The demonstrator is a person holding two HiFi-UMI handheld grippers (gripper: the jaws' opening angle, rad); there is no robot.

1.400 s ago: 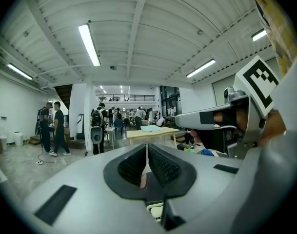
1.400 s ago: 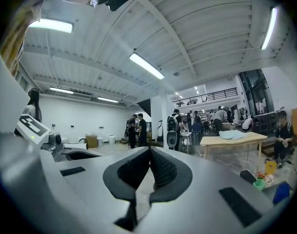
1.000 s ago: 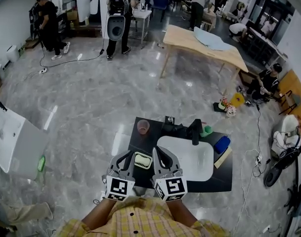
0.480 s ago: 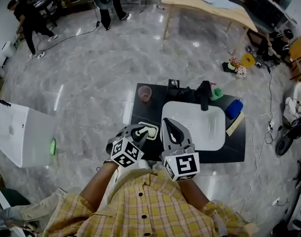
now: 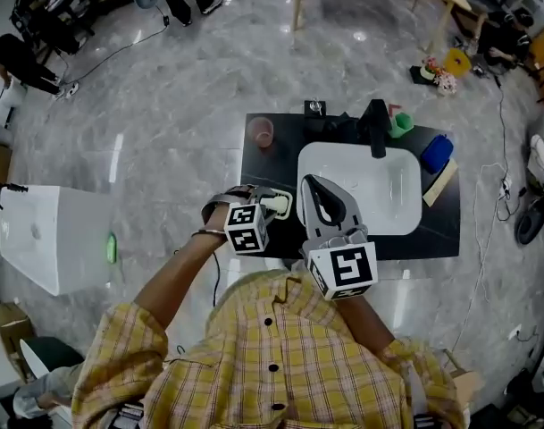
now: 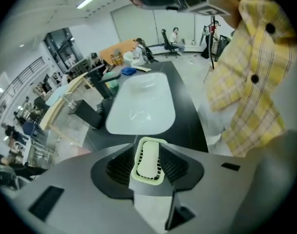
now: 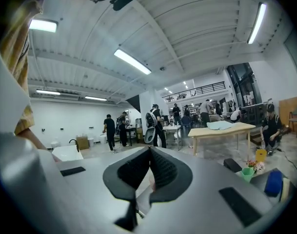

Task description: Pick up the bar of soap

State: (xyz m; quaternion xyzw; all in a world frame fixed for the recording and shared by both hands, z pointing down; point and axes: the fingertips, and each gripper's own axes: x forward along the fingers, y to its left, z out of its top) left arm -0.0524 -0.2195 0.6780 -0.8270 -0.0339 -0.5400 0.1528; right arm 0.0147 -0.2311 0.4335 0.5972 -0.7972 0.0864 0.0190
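Reaching for the soap bar [image 6: 147, 161] at the front left of the black desk [image 5: 437, 231].

Holds the left claw [image 6: 149, 146] level with it, jaws opening, pads flanking the dish [image 6: 159, 172] on both sides with no press seen. Carries the right claw [image 7: 149, 151] clenched on nothing, raised over the white basin [image 5: 379, 206] at 3 o'clock of the soap. Shows a pale cream, rounded oblong bar lying in a slotted yellow-green dish, near the desk's 9 o'clock edge and close to the 6 o'clock edge by the plaid shirt [image 5: 272, 365]. Leaves bare dark desk toward 12 o'clock, up to a pink cup [image 5: 262, 130]. Gives open grey floor [image 5: 173, 123] beyond the 9 and 12 o'clock edges.
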